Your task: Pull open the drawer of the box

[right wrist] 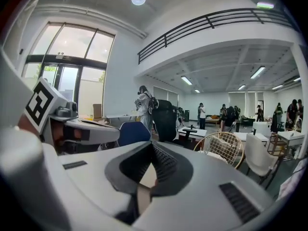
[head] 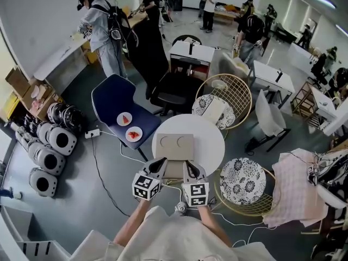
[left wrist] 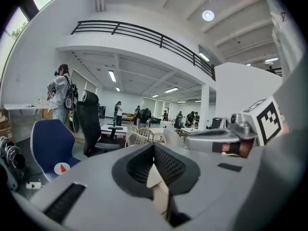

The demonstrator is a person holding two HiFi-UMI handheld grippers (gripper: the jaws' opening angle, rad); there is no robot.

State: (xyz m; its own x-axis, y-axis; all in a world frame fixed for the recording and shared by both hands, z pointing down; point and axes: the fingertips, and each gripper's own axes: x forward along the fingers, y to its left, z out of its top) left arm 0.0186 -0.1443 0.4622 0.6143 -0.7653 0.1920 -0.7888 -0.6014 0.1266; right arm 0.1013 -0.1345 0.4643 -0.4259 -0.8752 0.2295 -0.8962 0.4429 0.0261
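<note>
**Box** (head: 175, 144): cardboard-coloured, two round recesses in its top. It lies at the middle of the round white desk (head: 213, 140). Only the head view shows it whole. A panel of the same colour runs from its near side to between the two grippers. Whether that panel is the drawer drawn out cannot be told.

**Left gripper** (head: 161, 163): at the box's near left corner. Its own view shows the jaws together at the tips. A cardboard-coloured sliver shows in the slit below them; contact cannot be told.

**Right gripper** (head: 188, 165): at the box's near right corner. Its jaws are closed in its own view, with a like sliver below the tips.

**Gripper views only:** each shows the other gripper alongside with its marker cube. Both show a railed gallery (left wrist: 144, 32) far beyond the box. The tall window (right wrist: 67, 57) appears in the right gripper view alone.

**Blue chair** (head: 114, 97): left of the box. On its seat are a far plate (head: 124, 119) and a near plate (head: 134, 134), each with a red piece on it.

**Wire chair** (head: 255, 203): right of the box, holding a patterned cushion (head: 243, 181).

**Cartons** (head: 24, 88): far left of the box, open; contents unclear.
</note>
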